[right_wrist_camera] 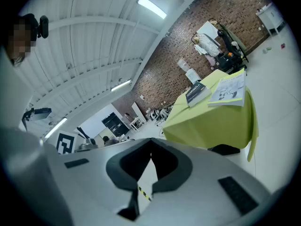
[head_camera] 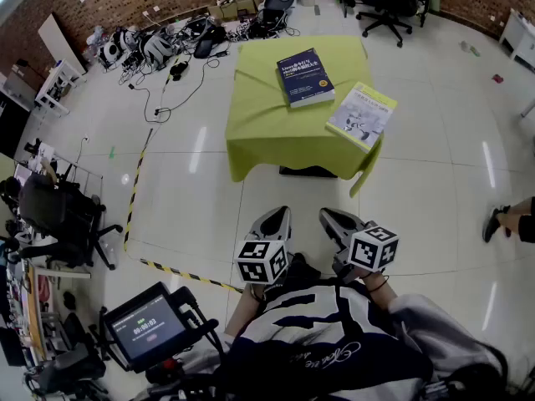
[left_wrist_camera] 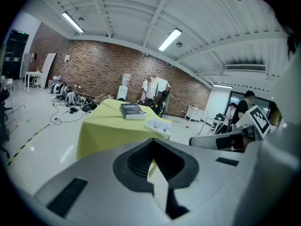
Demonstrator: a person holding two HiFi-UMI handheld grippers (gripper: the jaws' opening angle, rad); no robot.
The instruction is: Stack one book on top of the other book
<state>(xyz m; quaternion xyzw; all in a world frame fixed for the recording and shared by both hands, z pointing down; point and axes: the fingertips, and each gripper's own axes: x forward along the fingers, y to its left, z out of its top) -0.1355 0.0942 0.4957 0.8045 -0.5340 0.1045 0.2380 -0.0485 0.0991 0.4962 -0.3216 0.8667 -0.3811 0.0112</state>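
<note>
**A:** What sits closest to us?

**B:** The person's dark-and-white striped top [head_camera: 326, 337], with a black handheld screen unit [head_camera: 150, 326] off to its left. Just beyond them, the grey left gripper [head_camera: 272, 222] and the grey right gripper [head_camera: 338, 222] hang side by side over the glossy pale floor [head_camera: 192, 207]. Each has its jaws pressed together with nothing between them.

**A:** And the books?

**B:** Both lie flat on the square table draped in yellow-green cloth [head_camera: 259, 115], well ahead of the grippers. The dark blue paperback book [head_camera: 305, 77] lies near the middle. The pale green-and-white book [head_camera: 362, 113] is to its right, at the table's right edge. The two are near each other but apart.

**A:** So how far along is the stacking?

**B:** By my reading, it has not begun, since neither book is touched or lifted. Everything is left to do: reach the table, part the jaws, take one book, then lay it squarely on the other.
</note>
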